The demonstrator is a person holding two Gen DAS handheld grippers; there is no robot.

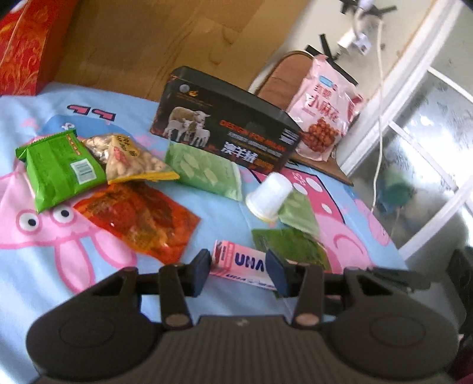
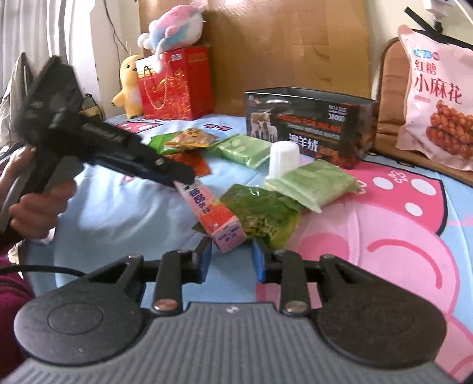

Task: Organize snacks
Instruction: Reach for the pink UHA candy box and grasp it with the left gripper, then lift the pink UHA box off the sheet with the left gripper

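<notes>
Pink carton [image 2: 207, 206] clamped by left gripper [image 2: 177, 177], end toward right gripper [image 2: 230, 260].

The work surface is a light blue bedsheet [image 2: 124, 212] printed with pink cartoon pigs. A red gift bag [image 2: 174, 85] with gold patterning stands at its far edge. A yellow plush toy [image 2: 130, 85] stands just beside the bag, and a pink and white plush toy [image 2: 174, 26] rests on top of it. A wooden headboard [image 2: 283, 41] rises behind. A white cable [image 1: 380, 118] hangs near a frosted glass door [image 1: 428, 141].
</notes>
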